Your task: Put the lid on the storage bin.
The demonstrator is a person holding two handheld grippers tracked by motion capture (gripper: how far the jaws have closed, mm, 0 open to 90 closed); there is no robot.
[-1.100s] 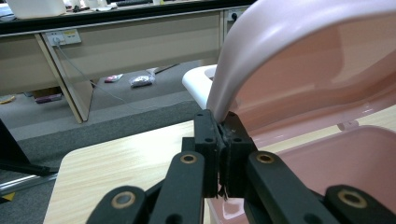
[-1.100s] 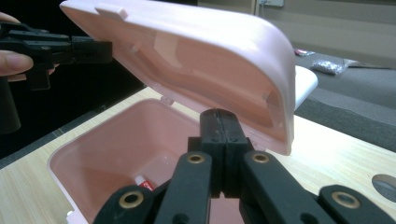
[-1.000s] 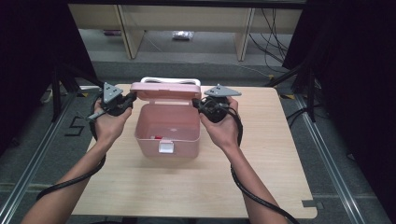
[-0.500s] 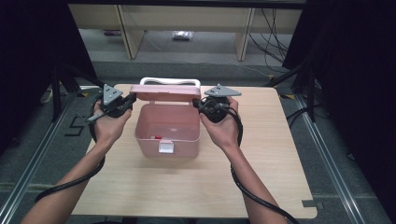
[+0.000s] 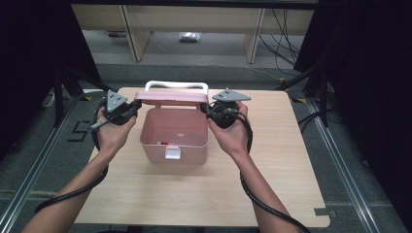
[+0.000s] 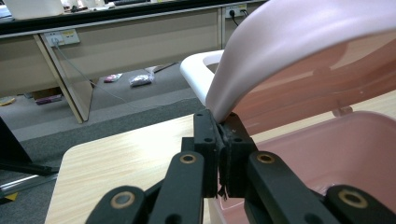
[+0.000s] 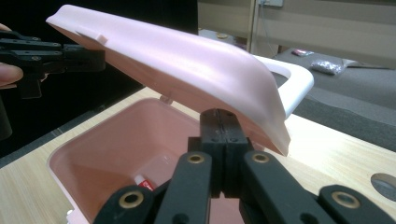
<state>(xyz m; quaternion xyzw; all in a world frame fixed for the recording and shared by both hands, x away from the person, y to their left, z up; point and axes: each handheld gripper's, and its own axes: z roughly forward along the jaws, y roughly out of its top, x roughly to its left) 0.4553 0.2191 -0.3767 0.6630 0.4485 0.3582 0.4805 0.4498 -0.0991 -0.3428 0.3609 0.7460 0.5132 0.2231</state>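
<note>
1. No text, brand, number or sign can be read anywhere in these views.
2. Past the left gripper (image 6: 223, 154), a yellow label (image 6: 68, 33) sits by a wall socket; its print is too small to read.

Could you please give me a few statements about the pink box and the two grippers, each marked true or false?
1. The pink plastic box stands on the light wooden table with its hinged pink lid raised. True.
2. The left hand-held gripper has its jaws shut on one edge of the lid. True.
3. The right hand-held gripper hangs open, well clear of the lid. False: its jaws are shut on the lid's edge.
4. The box holds nothing at all. False: a small item with a red part lies on its bottom.
5. The white carrying handle sits on the lid. True.
</note>
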